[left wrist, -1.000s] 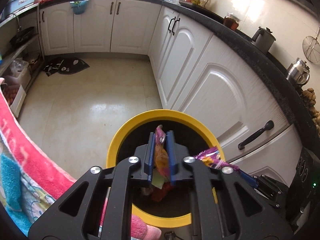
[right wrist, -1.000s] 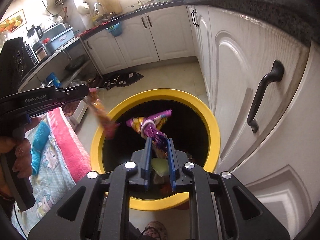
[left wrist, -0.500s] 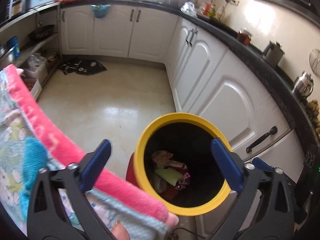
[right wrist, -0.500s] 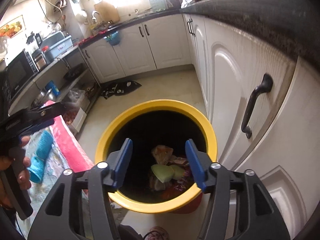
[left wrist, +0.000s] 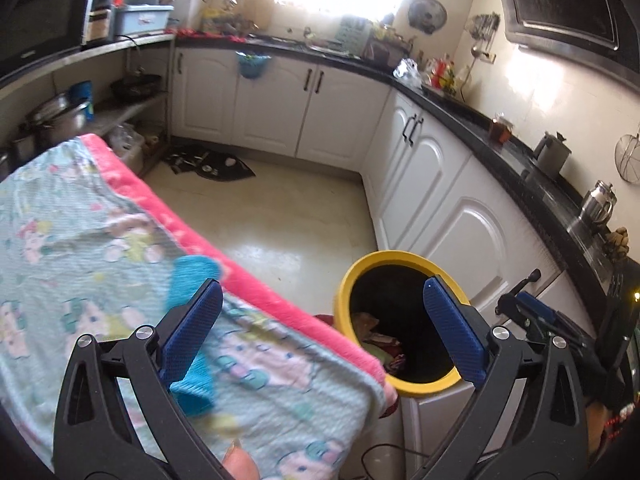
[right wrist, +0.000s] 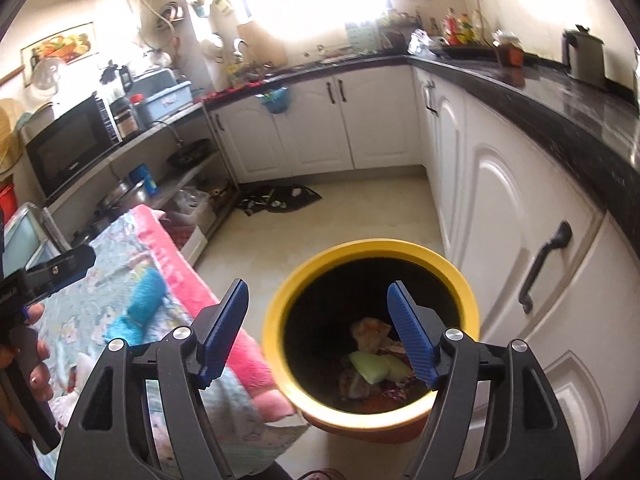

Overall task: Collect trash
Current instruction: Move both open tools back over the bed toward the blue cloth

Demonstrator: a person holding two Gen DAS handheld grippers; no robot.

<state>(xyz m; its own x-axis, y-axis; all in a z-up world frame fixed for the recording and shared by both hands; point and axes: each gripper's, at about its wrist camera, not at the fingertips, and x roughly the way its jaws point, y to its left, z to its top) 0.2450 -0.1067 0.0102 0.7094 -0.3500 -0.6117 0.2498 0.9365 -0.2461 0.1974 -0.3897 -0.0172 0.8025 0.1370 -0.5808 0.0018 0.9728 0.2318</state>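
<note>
I am holding my left gripper (left wrist: 322, 330) and right gripper (right wrist: 318, 334) spread wide and empty, since the trash (right wrist: 374, 354) is lying inside the yellow bin (right wrist: 280, 316) beside the surface's pink edge (left wrist: 256, 280).

Spread right tool (right wrist: 318, 334) above yellow bin (right wrist: 276, 312)

Patterned blanket (left wrist: 80, 240), blue cloth (right wrist: 146, 294) on it

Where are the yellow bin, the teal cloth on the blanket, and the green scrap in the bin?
yellow bin (right wrist: 276, 320): right wrist view, left rim.
teal cloth (right wrist: 146, 294): right wrist view, upper roll.
green scrap (right wrist: 368, 366): right wrist view, its middle.
</note>
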